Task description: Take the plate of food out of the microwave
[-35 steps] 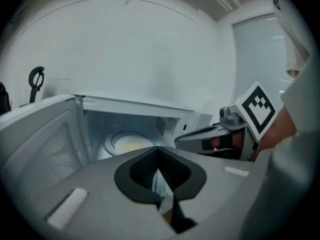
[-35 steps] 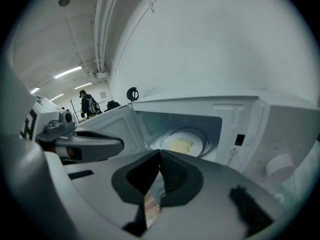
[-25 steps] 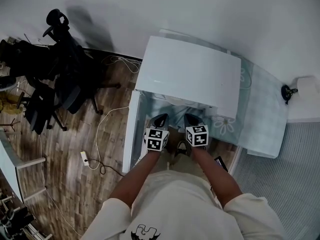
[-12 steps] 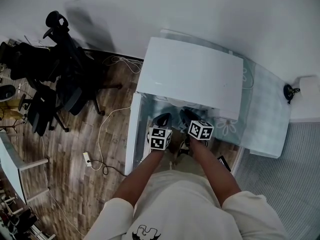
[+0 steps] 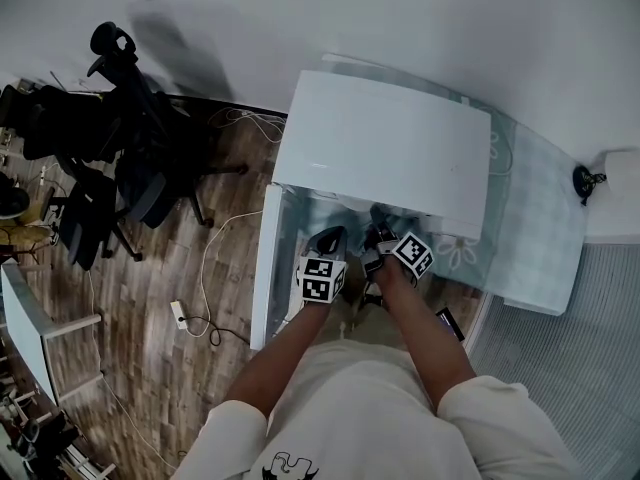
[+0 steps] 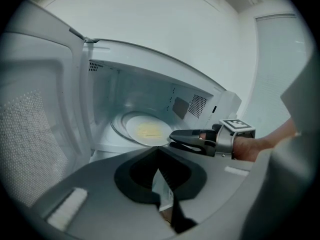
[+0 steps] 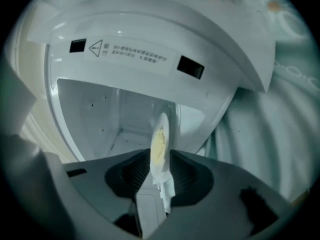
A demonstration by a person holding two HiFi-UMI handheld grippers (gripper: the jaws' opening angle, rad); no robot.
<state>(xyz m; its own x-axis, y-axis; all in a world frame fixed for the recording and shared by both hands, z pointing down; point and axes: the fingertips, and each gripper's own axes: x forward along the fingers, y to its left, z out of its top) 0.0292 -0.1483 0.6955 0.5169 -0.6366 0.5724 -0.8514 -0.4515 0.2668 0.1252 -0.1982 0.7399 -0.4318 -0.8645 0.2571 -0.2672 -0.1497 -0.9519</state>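
Head view: plate [image 6: 146, 130] hidden inside microwave [image 5: 380, 153] | left gripper view: door [image 6: 35, 134] cut off at left | right gripper view: label [image 7: 137, 53] print too small to read

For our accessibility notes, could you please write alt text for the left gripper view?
The right gripper reaches into the open microwave, its opening jaws straddling the rim of a white plate of pale yellow food. The left gripper hangs in front of the opening, jaws together and empty.
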